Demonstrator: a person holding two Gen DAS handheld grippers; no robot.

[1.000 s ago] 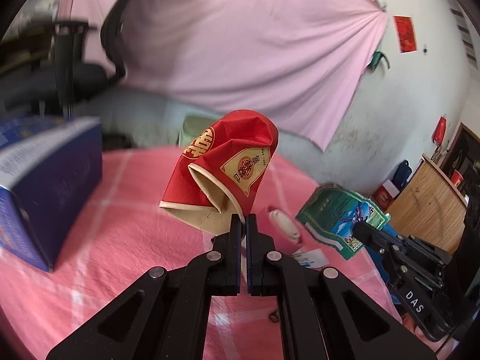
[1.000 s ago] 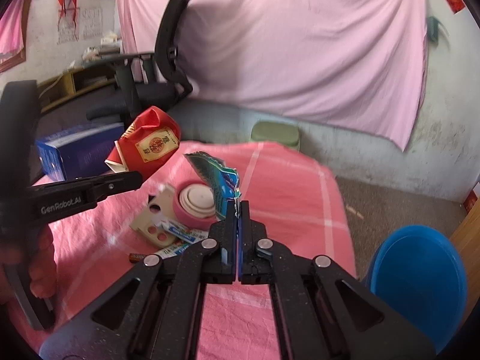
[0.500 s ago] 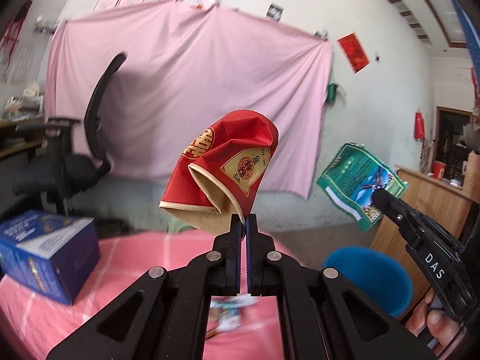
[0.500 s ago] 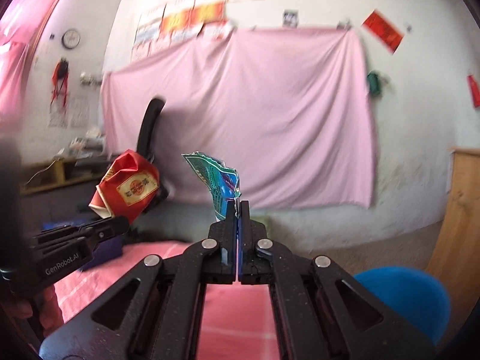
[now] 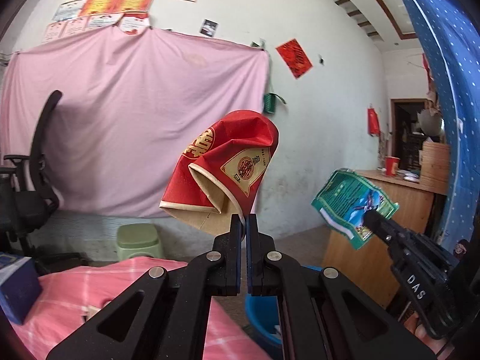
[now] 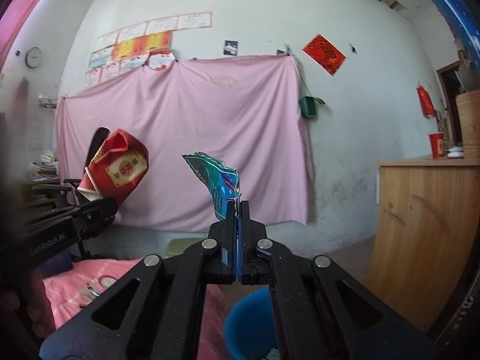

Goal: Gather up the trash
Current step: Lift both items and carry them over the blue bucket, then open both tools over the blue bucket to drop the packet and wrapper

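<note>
Trash was held aloft in both tools, with the blue bin (image 5: 264, 321) serving as the landmark for all positions. The left gripper (image 5: 243, 222) was clamped on the lower edge of a crushed red paper cup (image 5: 222, 168), whose flattened mouth faced down and to the left; the cup stood above the bin and slightly toward the pink-clothed table (image 5: 120, 294). The right gripper (image 6: 237, 207) was pinched shut on a torn green-and-blue wrapper (image 6: 220, 180), which rose upright from the fingertips above the bin's rim (image 6: 240, 315). In the left view that wrapper (image 5: 354, 204) appeared above and to the far side of the bin from the table, in front of a wooden cabinet (image 5: 399, 210). Each piece was gripped by a thin edge, probably because crushed paper and foil offer little else for flat pads to seize, and this left most of each piece clear of the fingers for a clean drop. Both pieces were carried high and well apart from one another, which would keep them from tangling over the opening. Judged from this arrangement, the carry toward the bin was nearly complete and release remained to be done. A blue box (image 5: 15, 288) and small items (image 6: 99, 285) lay on the table beside the bin.
</note>
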